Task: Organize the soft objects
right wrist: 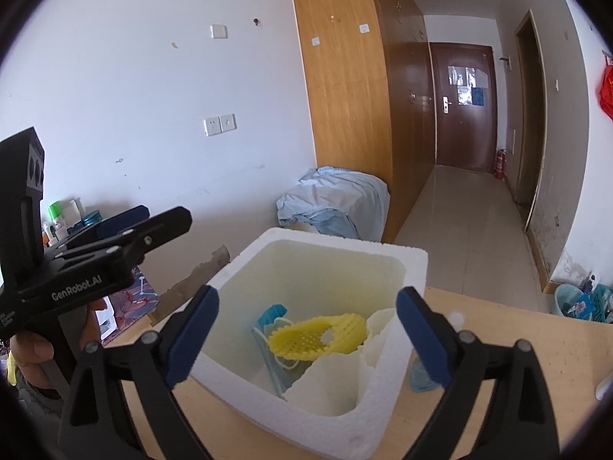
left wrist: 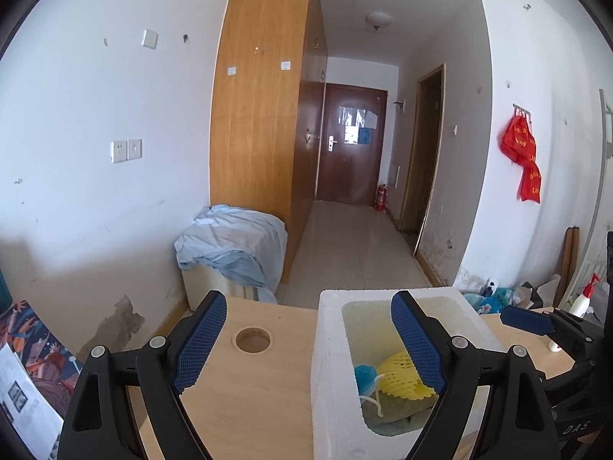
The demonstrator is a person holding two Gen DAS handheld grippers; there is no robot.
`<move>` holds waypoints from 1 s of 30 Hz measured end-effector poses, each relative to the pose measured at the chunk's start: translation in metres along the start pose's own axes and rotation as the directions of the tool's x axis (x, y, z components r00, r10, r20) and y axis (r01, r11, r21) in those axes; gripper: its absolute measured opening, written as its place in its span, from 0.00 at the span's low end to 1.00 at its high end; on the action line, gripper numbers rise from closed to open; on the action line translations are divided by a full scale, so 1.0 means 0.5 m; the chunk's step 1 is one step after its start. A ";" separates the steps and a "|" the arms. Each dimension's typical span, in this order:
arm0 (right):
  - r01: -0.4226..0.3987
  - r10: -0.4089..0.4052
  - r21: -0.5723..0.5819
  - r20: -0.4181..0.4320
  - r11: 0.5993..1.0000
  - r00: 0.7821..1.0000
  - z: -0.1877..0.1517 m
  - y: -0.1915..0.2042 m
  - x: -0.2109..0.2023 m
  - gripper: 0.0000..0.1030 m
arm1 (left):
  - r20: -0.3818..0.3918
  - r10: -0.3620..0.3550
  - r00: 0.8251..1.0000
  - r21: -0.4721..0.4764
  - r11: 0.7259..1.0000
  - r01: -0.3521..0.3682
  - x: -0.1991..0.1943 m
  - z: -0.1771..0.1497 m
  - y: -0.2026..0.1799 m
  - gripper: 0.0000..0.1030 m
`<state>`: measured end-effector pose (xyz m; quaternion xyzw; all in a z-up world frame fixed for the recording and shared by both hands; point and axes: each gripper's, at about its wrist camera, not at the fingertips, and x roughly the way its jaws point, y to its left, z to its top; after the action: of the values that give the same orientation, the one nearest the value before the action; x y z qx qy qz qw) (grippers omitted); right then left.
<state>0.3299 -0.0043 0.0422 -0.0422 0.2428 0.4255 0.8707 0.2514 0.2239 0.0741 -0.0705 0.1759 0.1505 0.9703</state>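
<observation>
White foam box [right wrist: 398, 264] on the wooden desk [left wrist: 253, 395] already holds your soft things — a yellow foam net [right wrist: 318, 335], a white foam sleeve [right wrist: 337, 375], a blue mask [right wrist: 272, 312], and a green cloth [left wrist: 398, 410] underneath. Your left gripper [left wrist: 306, 345] and right gripper [right wrist: 306, 339] both hang spread wide and empty above it. Judging by this, you're nearly done — one bluish item [right wrist: 421, 377] beside the box may remain.
</observation>
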 end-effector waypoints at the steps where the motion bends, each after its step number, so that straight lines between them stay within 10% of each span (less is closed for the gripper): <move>1: 0.000 0.000 0.002 -0.001 1.000 1.000 0.000 0.000 0.000 0.93 | -0.001 -0.001 1.000 0.001 1.000 0.001 -0.001 0.000 0.001 0.86; 30: 0.137 -0.146 0.063 0.162 0.989 0.976 -0.072 0.012 -0.271 0.94 | 0.128 -0.205 0.970 0.073 0.978 0.197 -0.255 -0.022 -0.110 1.00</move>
<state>0.2407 -0.1082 0.0734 -0.0013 0.1765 0.3581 0.9168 0.1513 0.1356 0.1146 -0.0487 0.1062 0.0505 0.9919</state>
